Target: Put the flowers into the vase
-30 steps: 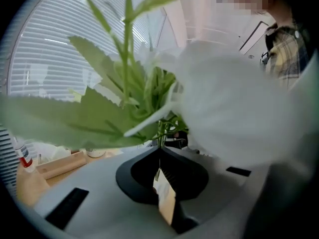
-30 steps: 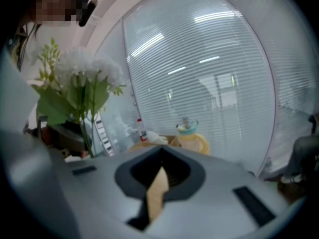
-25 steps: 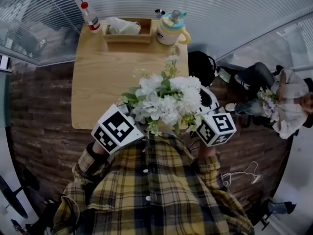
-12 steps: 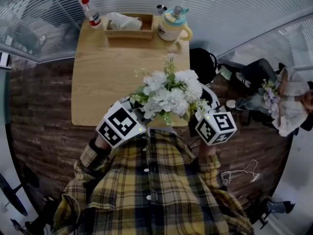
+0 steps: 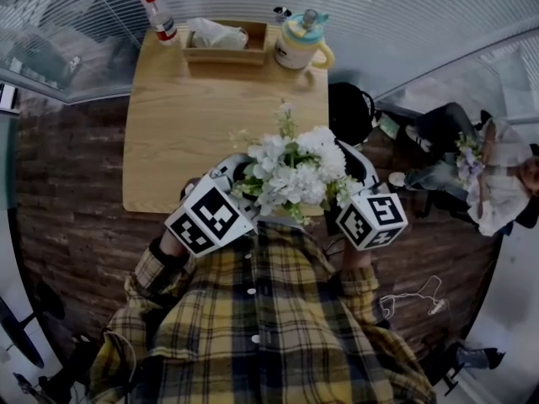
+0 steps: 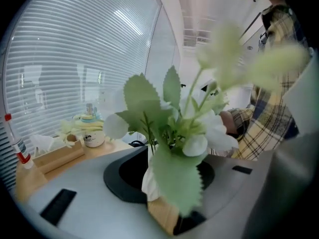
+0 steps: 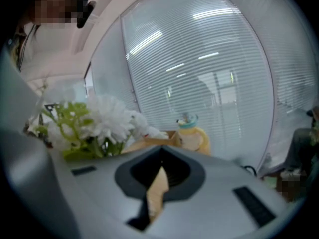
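Easing my left fingers [image 6: 89,183] apart around the flowers [image 5: 295,171], I saw them standing upright dead ahead between them, my right fingers [image 7: 224,183] barely parted and empty.

Left claw [image 6: 162,184]: its jaws have just been opening and now stand apart, with the stems of the flowers [image 5: 295,170] between them. The pads seem to be clear of the stems, though leaves blur the view.
Flowers: the bunch has drawn in from its left edge and sits a little further right over the tabletop [image 5: 181,116].
Left claw fingers [image 5: 221,173]: now uncovered beside the blooms, which lay over them a second ago.
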Available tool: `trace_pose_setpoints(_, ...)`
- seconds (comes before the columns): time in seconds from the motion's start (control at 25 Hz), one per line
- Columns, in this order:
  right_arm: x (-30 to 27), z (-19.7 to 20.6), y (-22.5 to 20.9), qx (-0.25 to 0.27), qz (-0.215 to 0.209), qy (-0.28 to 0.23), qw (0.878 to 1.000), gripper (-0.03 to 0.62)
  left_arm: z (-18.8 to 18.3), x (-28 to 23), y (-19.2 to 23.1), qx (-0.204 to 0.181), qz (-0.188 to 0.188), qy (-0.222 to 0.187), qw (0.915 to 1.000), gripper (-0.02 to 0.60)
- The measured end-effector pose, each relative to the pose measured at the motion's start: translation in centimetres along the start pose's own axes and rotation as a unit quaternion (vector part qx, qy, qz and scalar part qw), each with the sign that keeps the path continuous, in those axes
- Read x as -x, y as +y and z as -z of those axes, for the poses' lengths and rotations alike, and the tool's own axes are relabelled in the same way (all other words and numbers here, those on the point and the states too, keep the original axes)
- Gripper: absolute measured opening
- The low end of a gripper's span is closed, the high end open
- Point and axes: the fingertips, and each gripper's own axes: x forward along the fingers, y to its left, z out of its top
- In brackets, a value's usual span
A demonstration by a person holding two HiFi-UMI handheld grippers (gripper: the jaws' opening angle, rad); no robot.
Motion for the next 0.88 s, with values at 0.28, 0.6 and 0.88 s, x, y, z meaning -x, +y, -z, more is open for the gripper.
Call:
trace_pose_setpoints(0.28, -0.5, 0.1, -0.2, -0.001, 0.000, 0.003, 1.000, 0.012, 0.5, 0.1, 0.6, 0.008, 0.003, 0.004, 1.0000, 0.181)
trace_pose_setpoints(0.6, -0.4, 0.3, -0.4, -0.005, 0.005, 0.001, 1.000, 0.012, 2.1, 0.6, 1.1, 0.029, 0.001, 0.008, 0.9996, 0.189)
trace_pose_setpoints(0.88, 0.5, 0.0, -1.3, -0.005, 0.016, -0.006, 1.000, 0.012, 3.1, 2.3, 3.6, 0.074, -0.041, -0.012, 0.9964, 0.189)
